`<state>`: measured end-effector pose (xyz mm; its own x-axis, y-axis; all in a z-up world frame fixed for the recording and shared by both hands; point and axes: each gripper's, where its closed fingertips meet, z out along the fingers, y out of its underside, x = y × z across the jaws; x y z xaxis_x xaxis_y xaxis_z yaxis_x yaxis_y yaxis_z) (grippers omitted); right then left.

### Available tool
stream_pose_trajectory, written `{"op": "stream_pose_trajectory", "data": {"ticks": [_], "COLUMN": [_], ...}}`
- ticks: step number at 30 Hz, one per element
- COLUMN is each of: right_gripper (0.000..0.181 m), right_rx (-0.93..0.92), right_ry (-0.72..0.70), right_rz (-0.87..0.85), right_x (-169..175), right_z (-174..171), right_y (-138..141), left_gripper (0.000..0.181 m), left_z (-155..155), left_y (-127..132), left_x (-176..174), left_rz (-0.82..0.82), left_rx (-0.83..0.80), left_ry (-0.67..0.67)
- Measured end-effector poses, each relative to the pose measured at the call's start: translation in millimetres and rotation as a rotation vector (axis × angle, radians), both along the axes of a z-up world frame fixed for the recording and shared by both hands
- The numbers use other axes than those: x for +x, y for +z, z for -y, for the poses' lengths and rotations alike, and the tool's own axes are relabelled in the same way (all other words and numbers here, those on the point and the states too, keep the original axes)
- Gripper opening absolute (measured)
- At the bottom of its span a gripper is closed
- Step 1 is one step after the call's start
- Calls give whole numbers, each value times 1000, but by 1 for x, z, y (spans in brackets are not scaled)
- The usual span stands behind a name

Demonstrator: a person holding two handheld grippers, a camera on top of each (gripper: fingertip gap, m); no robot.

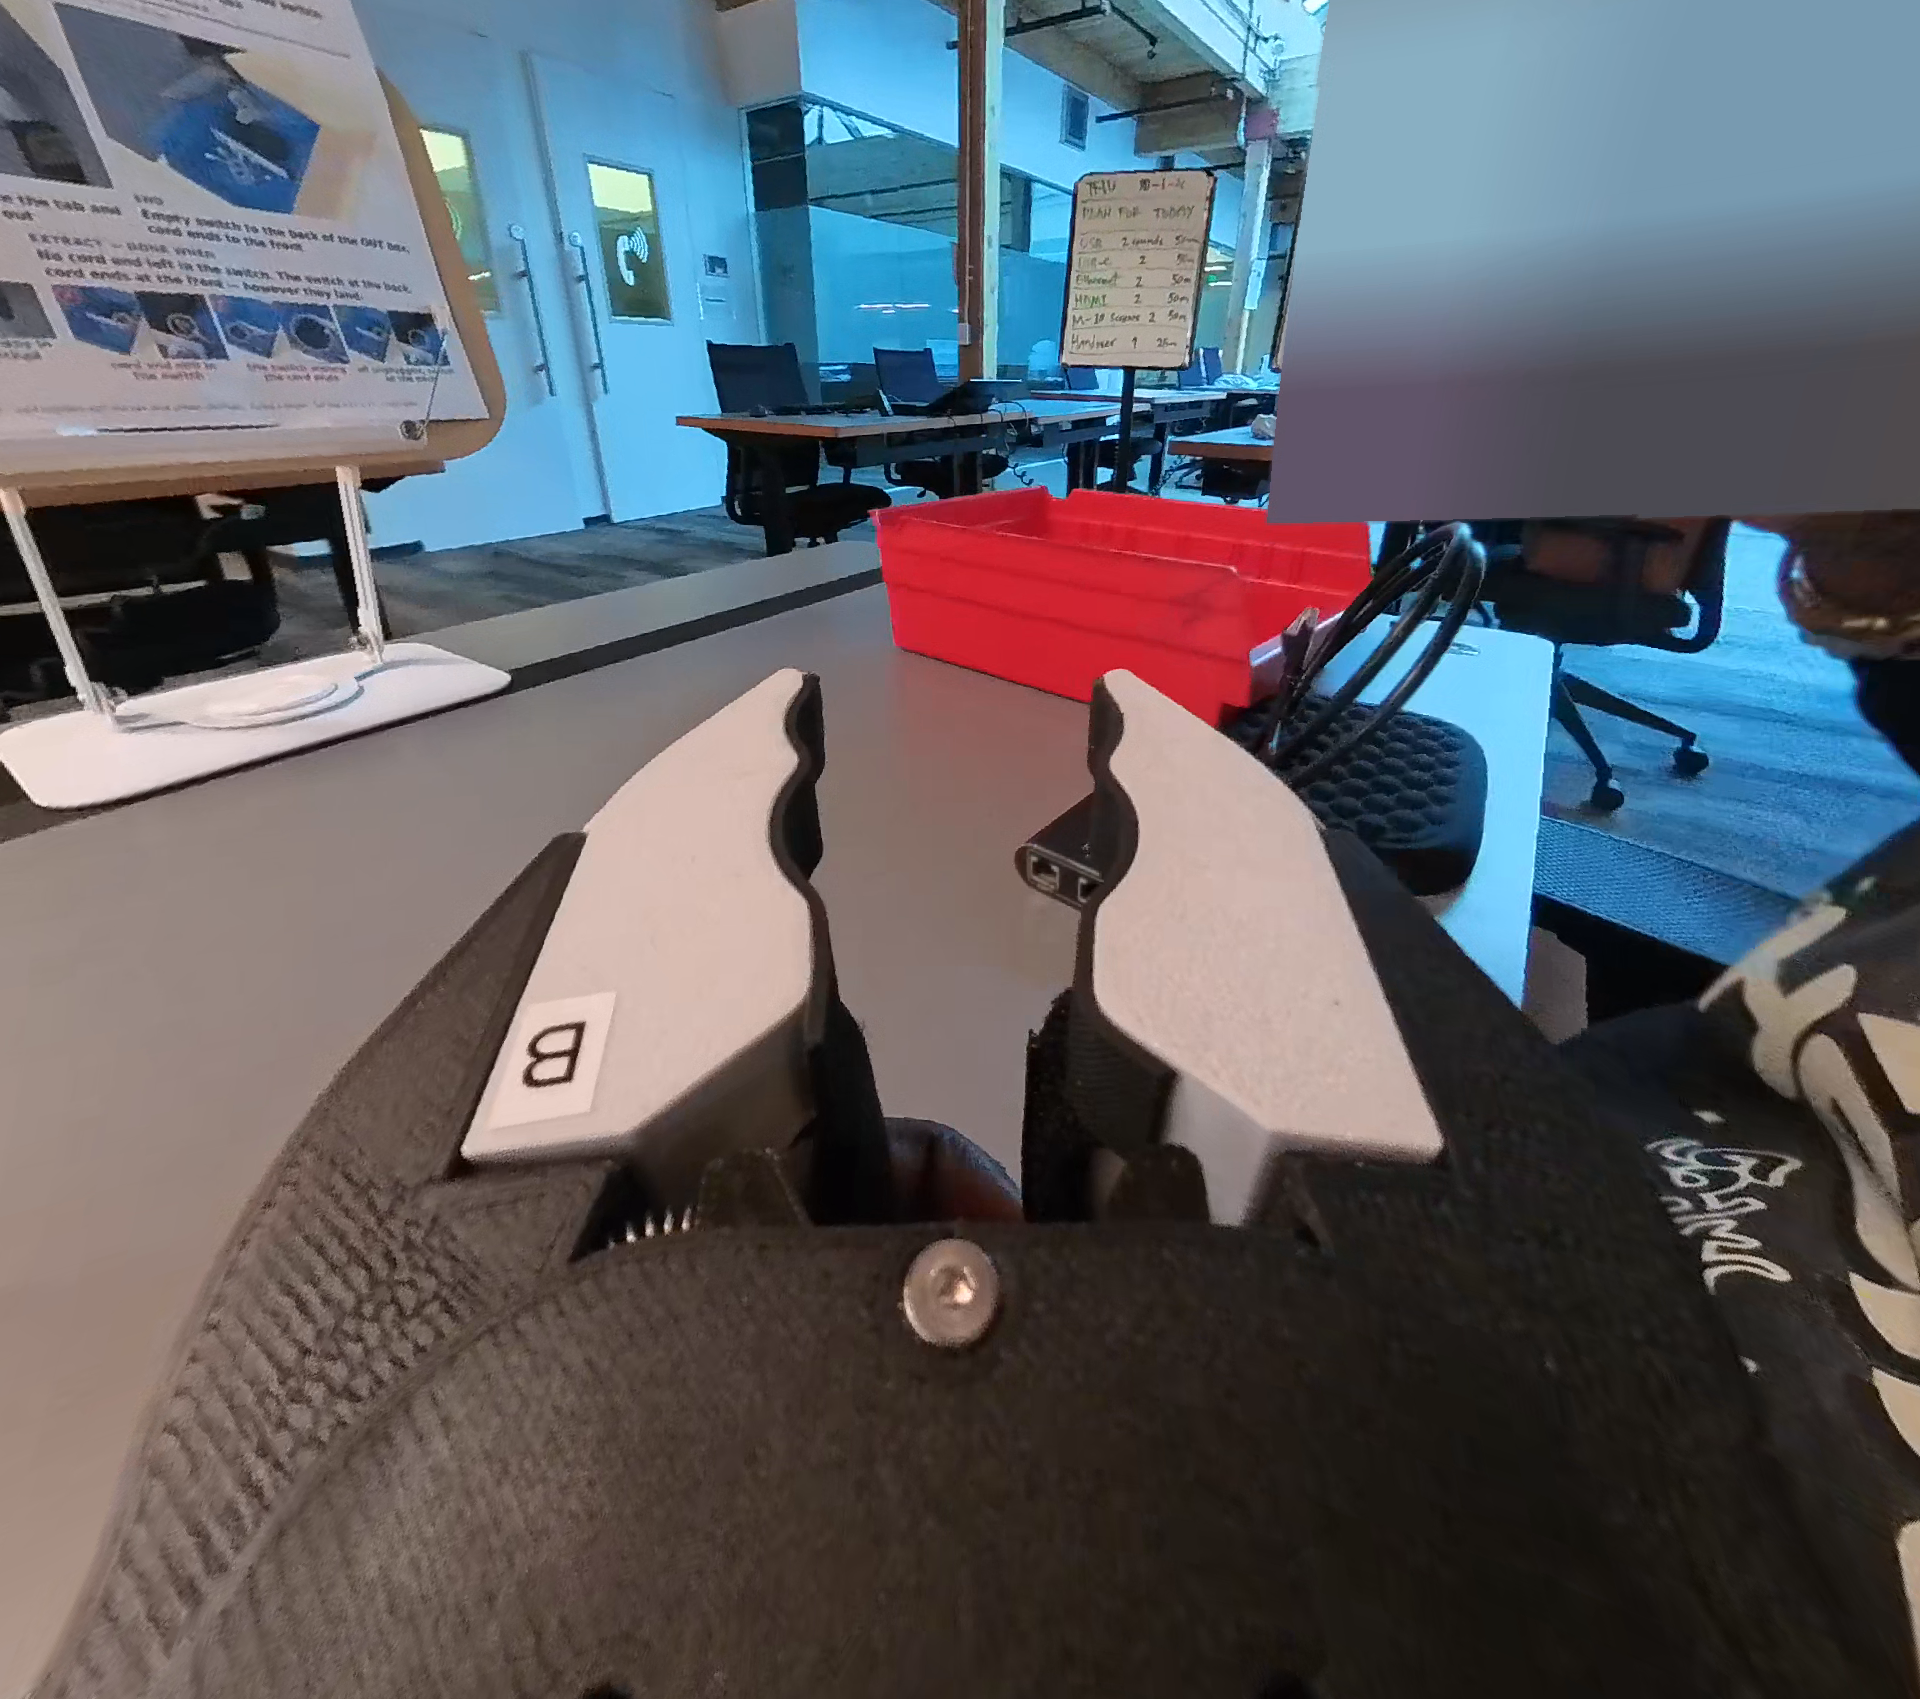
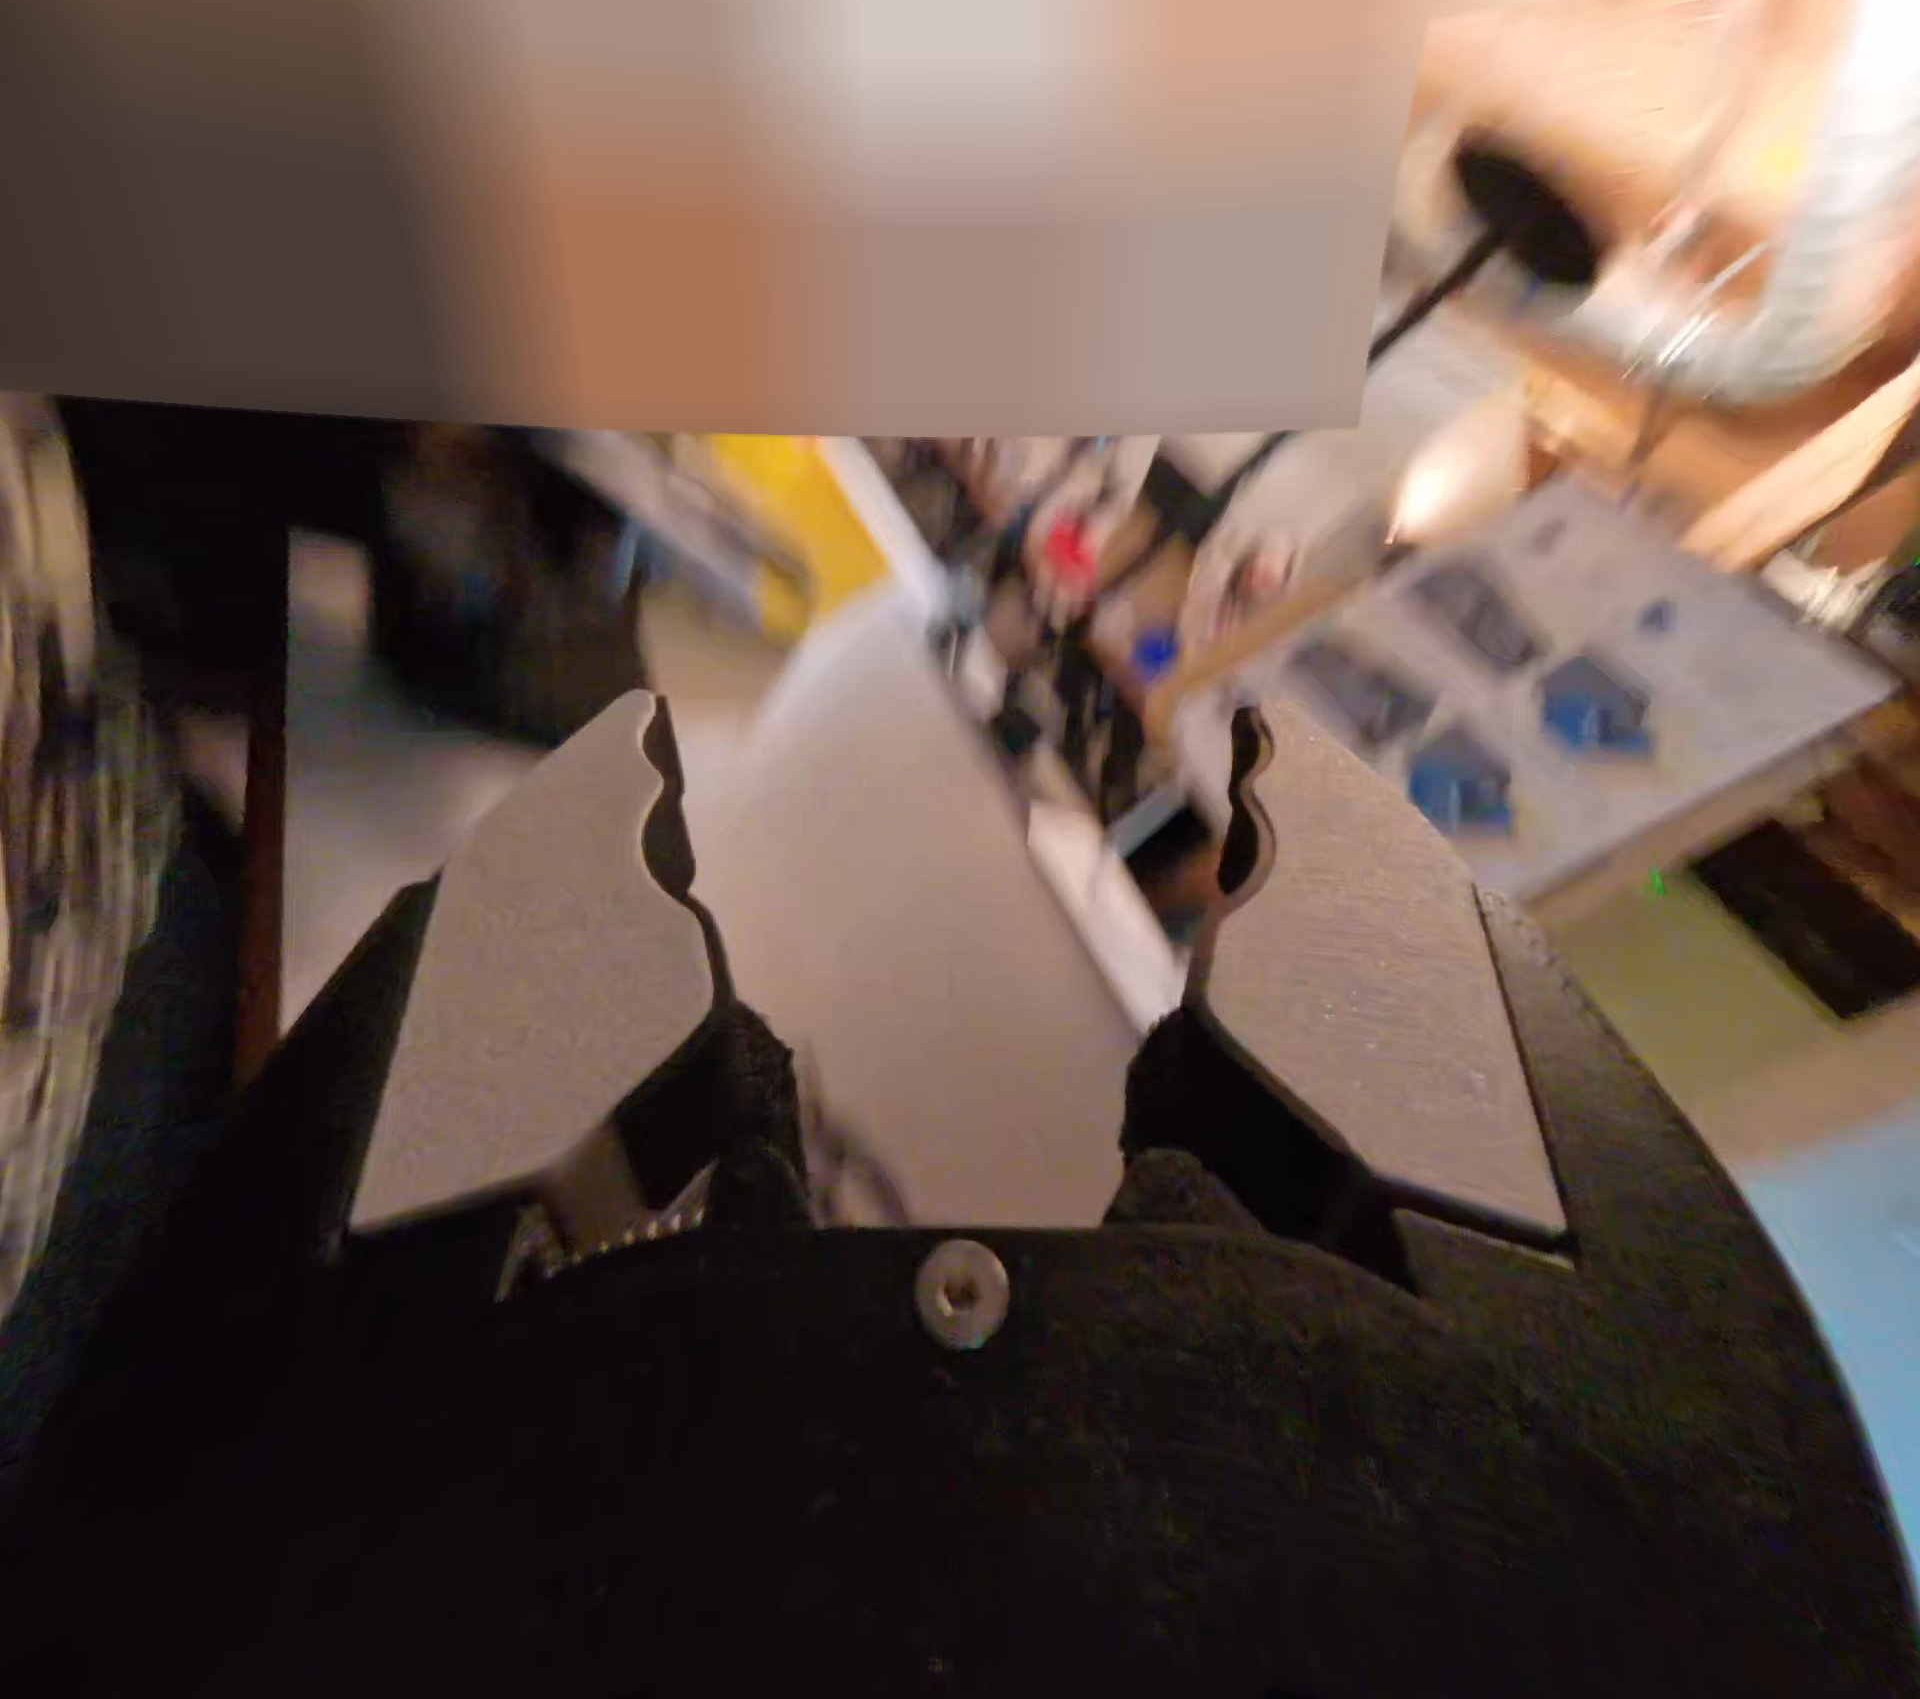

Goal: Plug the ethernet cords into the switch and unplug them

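Switch (image 1: pixel 1060 865), small, black and probably light, lay on the counter (image 1: pixel 364 901); best pinched across its rigid sides. Both the left claw (image 1: pixel 951 724) and the right claw (image 2: pixel 951 745) gaped empty.

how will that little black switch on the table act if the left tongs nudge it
The switch looks small and boxy, lying flat on the smooth grey table, so it would probably slide rather than tip or roll. No cord appears plugged into the ports that show, so little may hold it in place. It seems light; the open left tongs could easily skid it away.
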<state>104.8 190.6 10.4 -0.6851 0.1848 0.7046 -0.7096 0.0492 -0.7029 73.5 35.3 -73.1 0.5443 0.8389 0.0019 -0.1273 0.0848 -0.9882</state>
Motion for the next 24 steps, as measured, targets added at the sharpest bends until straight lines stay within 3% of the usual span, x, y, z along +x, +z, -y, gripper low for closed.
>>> {"op": "stream_pose_trajectory", "data": {"ticks": [3,6,8,9,17,24], "right_gripper": [95,53,10,2,0,2], "right_rx": [510,709,786,795,686,694], "right_ry": [-291,-467,-517,-503,-329,-206], "right_rz": [-128,-404,-627,-736,-1109,-1032], "right_x": [-44,-84,-98,-98,-98,-156], "right_z": [-25,-48,-50,-45,-3,-11], "right_y": [-90,-113,-110,-104,-41,-51], "left_gripper": [48,48,49,49,48,48], "left_z": [-3,-6,-7,-7,2,3], "left_y": [2,3,2,2,-3,-3], "left_x": [0,-1,-2,-3,-4,-5], "left_rz": [-8,-5,-4,-2,12,13], "left_rx": [-14,-16,-25,-30,3,8], "left_ry": [1,-4,-3,-1,7,11]}}
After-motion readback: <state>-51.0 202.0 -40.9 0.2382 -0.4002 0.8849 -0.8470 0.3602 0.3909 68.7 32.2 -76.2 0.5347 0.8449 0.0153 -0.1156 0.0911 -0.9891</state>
